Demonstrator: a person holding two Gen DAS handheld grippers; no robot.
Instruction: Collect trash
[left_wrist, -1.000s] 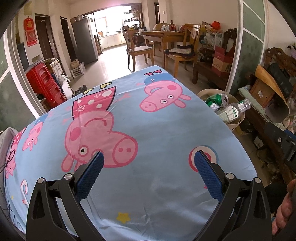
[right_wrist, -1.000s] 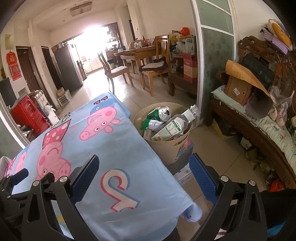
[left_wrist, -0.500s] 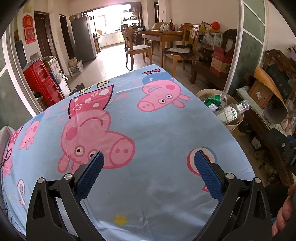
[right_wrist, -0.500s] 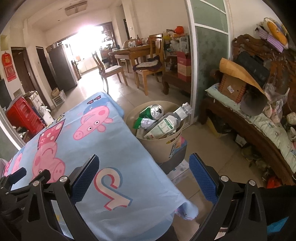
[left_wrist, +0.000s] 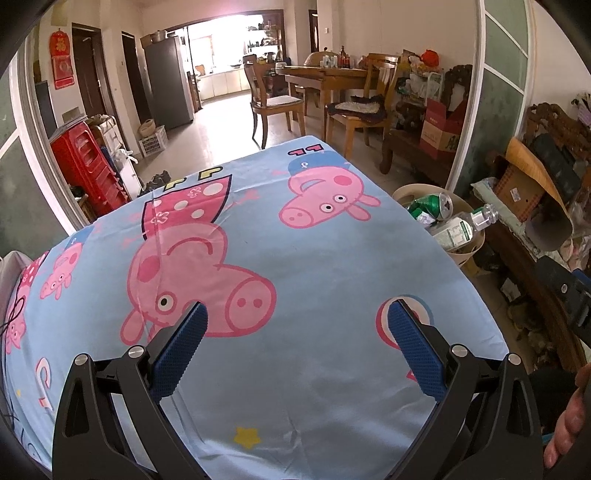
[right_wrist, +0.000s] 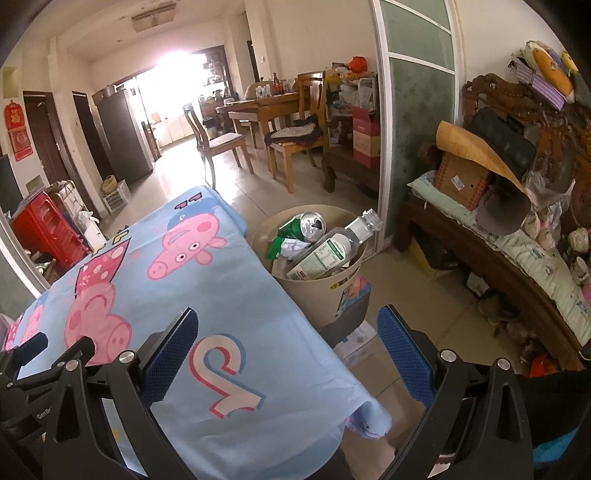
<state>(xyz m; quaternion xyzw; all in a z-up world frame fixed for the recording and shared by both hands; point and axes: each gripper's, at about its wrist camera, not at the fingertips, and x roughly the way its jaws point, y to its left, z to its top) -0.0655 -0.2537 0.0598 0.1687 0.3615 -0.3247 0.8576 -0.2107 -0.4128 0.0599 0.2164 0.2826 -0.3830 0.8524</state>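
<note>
A beige trash bin (right_wrist: 332, 284) stands on a dark stool beside the table's right edge. It holds a green can (right_wrist: 308, 227), a clear plastic bottle (right_wrist: 332, 251) and crumpled wrappers. In the left wrist view the same bin (left_wrist: 467, 251) shows past the table's far right side. My left gripper (left_wrist: 295, 328) hovers open over the blue cartoon-pig tablecloth (left_wrist: 295, 258) with nothing between its blue pads. My right gripper (right_wrist: 288, 332) is open and empty above the table's near right corner, short of the bin.
A wooden bench (right_wrist: 517, 258) piled with boxes and clutter runs along the right. A dining table (left_wrist: 332, 79) and chairs stand beyond. Red plastic stools (left_wrist: 88, 162) are stacked at the left. A hand (left_wrist: 569, 417) shows at the lower right edge.
Both views have shifted slightly: the table and bin sit a little lower and to the left in frame. Both grippers stay open and empty.
</note>
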